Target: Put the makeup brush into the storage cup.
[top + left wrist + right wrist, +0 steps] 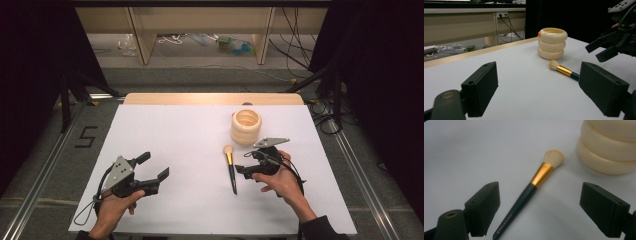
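Note:
A makeup brush (230, 167) with cream bristles, a gold ferrule and a dark handle lies flat on the white table (175, 145), bristles pointing away from the person. Just behind it stands a cream ribbed holder (246, 127), upright. My right gripper (246, 162) hovers right of the brush, open, jaws pointing at it. In the right gripper view the brush (534, 183) lies between and ahead of the open right gripper (544, 210), with the holder (609, 152) at upper right. My left gripper (153, 166) is open at front left, holding nothing, and faces the brush (562, 70) and holder (552, 43).
The table's far edge is a wooden strip (212, 98). Beyond it are shelf legs (142, 42), cables and bottles (235, 45) on the floor. A "5" (86, 136) is marked on the floor at left. Metal rails run along both sides of the table.

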A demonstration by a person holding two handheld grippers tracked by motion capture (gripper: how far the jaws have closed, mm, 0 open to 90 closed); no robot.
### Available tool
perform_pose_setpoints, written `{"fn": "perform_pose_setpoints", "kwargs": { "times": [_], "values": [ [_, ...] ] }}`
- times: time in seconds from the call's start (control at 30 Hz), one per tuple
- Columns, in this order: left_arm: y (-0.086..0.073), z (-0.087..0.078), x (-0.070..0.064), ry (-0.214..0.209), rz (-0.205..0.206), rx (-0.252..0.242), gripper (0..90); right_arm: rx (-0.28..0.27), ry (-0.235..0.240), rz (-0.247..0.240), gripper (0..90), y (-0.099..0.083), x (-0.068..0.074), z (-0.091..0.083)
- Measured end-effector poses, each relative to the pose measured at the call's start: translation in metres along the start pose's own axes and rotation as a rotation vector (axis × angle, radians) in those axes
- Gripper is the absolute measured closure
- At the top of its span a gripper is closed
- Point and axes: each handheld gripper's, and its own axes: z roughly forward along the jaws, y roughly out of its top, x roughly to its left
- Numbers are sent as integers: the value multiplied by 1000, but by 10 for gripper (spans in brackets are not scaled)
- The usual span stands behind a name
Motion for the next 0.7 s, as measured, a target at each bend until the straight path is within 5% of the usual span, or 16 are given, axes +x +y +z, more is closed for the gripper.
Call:
{"fn": "perform_pose_setpoints", "kwargs": {
  "times": [0.07,0.7],
  "values": [
    [0,0,0,-1,4,-2,158,33,-4,-29,181,2,-1,6],
    [-1,1,0,3,-6,7,159,258,-33,-45,254,22,6,33]
  ]
}}
